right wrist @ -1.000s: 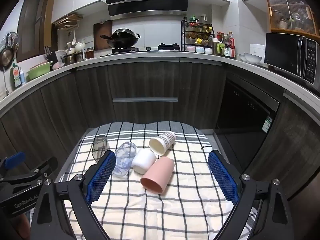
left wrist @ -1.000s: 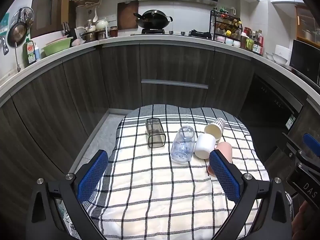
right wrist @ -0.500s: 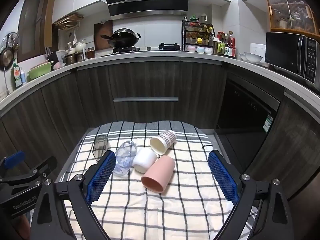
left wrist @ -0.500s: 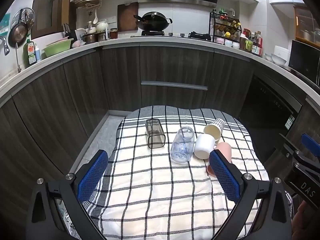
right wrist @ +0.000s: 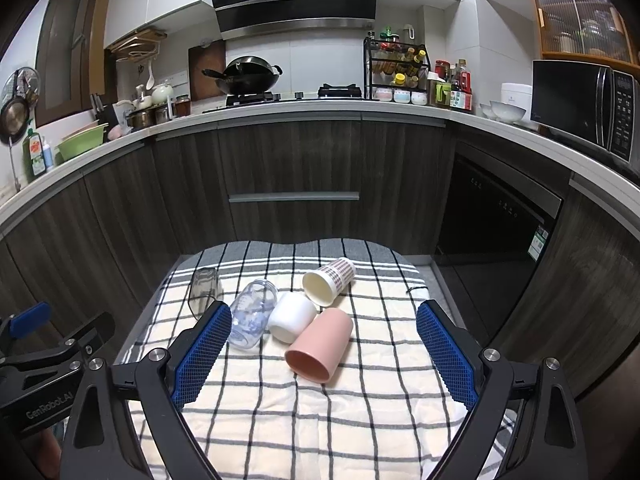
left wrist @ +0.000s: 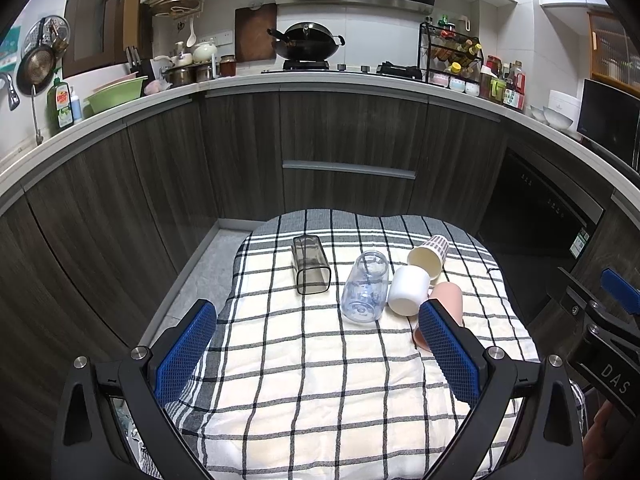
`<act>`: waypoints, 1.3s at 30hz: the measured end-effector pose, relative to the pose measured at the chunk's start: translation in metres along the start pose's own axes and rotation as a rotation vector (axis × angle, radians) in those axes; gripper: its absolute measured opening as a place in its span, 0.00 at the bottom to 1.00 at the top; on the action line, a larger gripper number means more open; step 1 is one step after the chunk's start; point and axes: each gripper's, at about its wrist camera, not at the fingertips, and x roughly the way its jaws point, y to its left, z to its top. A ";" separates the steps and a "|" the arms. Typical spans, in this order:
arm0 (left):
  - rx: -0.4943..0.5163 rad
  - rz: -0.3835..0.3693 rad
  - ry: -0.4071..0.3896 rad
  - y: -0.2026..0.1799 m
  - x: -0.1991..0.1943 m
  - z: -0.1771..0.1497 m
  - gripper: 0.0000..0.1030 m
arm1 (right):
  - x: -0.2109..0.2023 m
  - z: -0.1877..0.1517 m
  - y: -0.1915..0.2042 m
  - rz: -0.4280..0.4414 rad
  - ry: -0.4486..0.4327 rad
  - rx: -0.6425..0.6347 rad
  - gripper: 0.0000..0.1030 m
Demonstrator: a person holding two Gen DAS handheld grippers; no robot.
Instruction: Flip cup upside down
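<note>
Five cups lay on their sides near the middle of the table point(right wrist: 360, 432), which was covered with a checked cloth point(right wrist: 304, 412). There was a pink cup point(right wrist: 320, 344), a white cup point(right wrist: 291, 317), a spotted paper cup point(right wrist: 329, 280), a clear round cup point(right wrist: 253, 314) and a dark square cup point(right wrist: 204, 289). None was upside down yet, so the job looked like it was only starting. The right tongs point(right wrist: 324, 356) hung wide apart and held nothing, with the pink cup lying between their tips. The left tongs point(left wrist: 316, 346) were wide apart too and held nothing. The next move would likely be to go down, squeeze the pink cup on its sides, lift it and turn it mouth down.
</note>
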 end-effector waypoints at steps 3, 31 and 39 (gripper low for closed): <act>-0.001 -0.001 -0.001 0.000 0.001 0.000 1.00 | 0.000 0.000 0.000 0.001 0.000 0.000 0.91; -0.009 -0.008 0.023 -0.001 0.007 -0.008 1.00 | 0.004 -0.005 -0.005 0.004 0.011 0.015 0.91; -0.009 -0.006 0.024 -0.001 0.007 -0.009 1.00 | 0.007 -0.007 -0.005 0.003 0.018 0.019 0.91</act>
